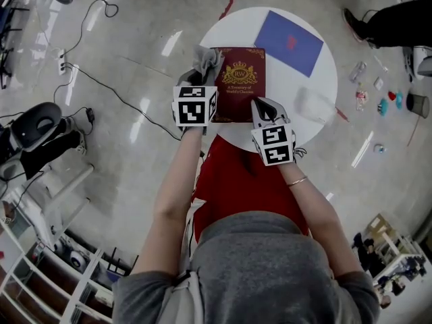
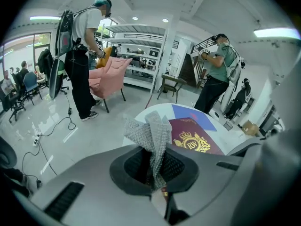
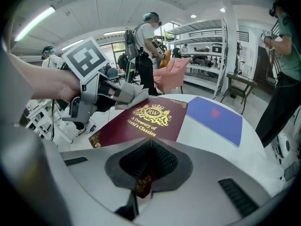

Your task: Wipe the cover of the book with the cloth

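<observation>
A maroon book (image 1: 241,79) with gold lettering and a gold crest is seen lying cover-up near the middle of a round white worktop (image 1: 287,86). Its near right corner is pinched between the jaws of the right hand-held gripper (image 1: 260,108). In the right gripper view the jaws (image 3: 148,166) are pressed together on the dark red edge of the book (image 3: 146,119), with a bit of gold ornament showing between them.

A grey woven cloth (image 1: 206,61) is clamped in the left hand-held gripper (image 1: 197,81) and is held at the book's left edge, near its far corner. In the left gripper view the cloth (image 2: 153,135) is seen standing up crumpled out of the closed jaws (image 2: 157,171), with the book (image 2: 195,138) just to its right. Whether the cloth is pressed onto the cover cannot be told.

A flat blue sheet (image 1: 289,41) is laid on the far right part of the worktop, apart from the book. The worktop is surrounded by a glossy grey floor (image 1: 135,52), across which black cables (image 1: 101,79) are trailed.
</observation>
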Available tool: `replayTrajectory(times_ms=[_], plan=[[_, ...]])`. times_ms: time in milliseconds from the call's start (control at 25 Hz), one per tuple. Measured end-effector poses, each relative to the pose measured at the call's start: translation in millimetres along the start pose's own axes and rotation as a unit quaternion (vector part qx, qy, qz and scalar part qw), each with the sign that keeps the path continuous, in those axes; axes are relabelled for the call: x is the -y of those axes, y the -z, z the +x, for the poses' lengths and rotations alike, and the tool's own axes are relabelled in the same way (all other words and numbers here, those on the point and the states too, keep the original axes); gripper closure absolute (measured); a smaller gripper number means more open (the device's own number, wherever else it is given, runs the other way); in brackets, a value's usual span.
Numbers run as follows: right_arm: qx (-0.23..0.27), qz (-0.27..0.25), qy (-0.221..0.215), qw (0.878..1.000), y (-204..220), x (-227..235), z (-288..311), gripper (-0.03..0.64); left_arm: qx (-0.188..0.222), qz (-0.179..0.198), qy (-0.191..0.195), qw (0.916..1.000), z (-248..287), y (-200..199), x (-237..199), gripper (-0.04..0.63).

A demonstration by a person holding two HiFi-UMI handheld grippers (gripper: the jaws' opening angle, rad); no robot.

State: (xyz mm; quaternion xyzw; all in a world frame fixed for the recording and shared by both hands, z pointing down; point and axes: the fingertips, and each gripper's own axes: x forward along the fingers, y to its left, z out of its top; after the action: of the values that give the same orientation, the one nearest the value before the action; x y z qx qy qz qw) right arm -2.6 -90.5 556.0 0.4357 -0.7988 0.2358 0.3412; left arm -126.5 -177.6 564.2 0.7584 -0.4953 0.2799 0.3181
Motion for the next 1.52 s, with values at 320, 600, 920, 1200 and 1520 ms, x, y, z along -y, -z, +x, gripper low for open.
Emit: replayTrajectory(times_ms=[320,600,920,1200,1520], plan=[[0.010,0.008,0.006,1.000,1,3,-8,0.588,0.004,-0.020,-0.029,0.9994,-29,13,-15,0.571],[0.024,0.022,0.017,0.999,5,11,-27,0.588,0.016,-0.006,0.011,0.9998,-40,9,31,0.571],[0.032,0.054,0.046,0.997,14,31,-52,0.588,-0.002,0.046,0.089,0.9950,-19,9,116,0.571],[0.028,0.071,0.056,0.995,26,41,-61,0.588,-0.030,0.072,0.122,0.9895,2,21,157,0.571],[0.017,0.053,0.034,0.998,24,26,-48,0.588,-0.036,0.069,0.099,0.9921,1,34,140,0.571]])
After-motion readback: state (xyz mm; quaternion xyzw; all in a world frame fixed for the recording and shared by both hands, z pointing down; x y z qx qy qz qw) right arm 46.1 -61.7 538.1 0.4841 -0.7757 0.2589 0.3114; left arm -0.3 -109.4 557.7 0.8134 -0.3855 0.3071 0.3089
